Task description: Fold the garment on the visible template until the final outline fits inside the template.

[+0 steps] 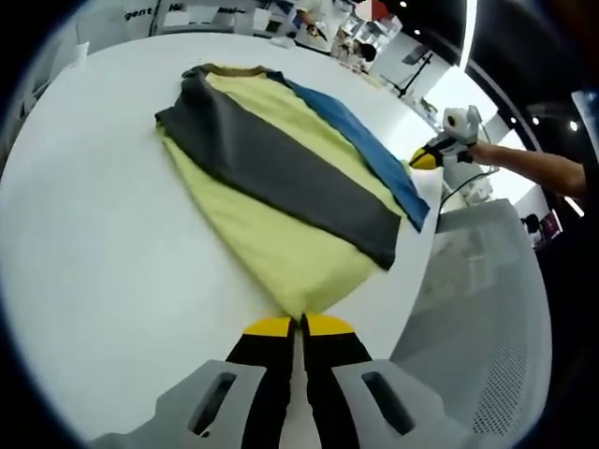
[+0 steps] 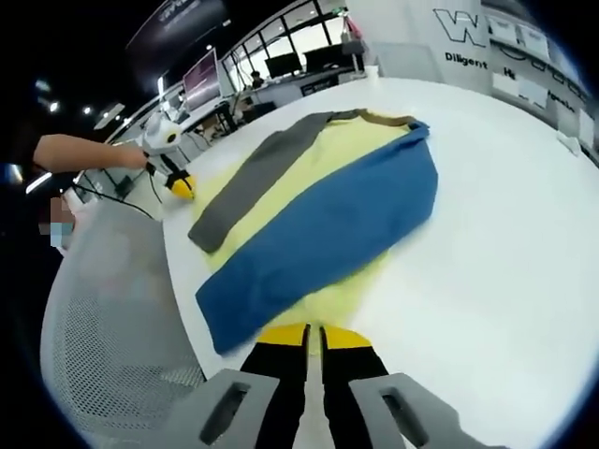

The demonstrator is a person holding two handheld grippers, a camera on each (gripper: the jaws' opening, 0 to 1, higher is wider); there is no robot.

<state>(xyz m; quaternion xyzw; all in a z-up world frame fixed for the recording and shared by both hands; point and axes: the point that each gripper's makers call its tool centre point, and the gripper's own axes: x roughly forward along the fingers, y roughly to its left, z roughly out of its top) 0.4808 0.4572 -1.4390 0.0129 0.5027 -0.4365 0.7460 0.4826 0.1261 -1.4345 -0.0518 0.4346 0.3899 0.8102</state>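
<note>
A yellow garment (image 1: pixel 271 243) lies flat on the white table (image 1: pixel 84 243), its grey sleeve (image 1: pixel 271 159) folded across the body and its blue sleeve (image 1: pixel 365 150) along the far side. My left gripper (image 1: pixel 299 325) is shut on a corner of the yellow hem. In the right gripper view the blue sleeve (image 2: pixel 328 234) covers the yellow body (image 2: pixel 309 168), with the grey sleeve (image 2: pixel 253 178) beyond. My right gripper (image 2: pixel 314 335) is shut on the hem just below the blue sleeve. Each gripper also appears in the other's view: the right gripper (image 1: pixel 426 159), the left gripper (image 2: pixel 178 184).
The hem lies along the table's edge (image 2: pixel 178 281). A grey mesh chair (image 1: pixel 487 309) (image 2: pixel 103 327) stands just past that edge. A person's arm (image 1: pixel 533 168) (image 2: pixel 75 150) reaches in. Desks with monitors (image 2: pixel 281 70) stand beyond the table.
</note>
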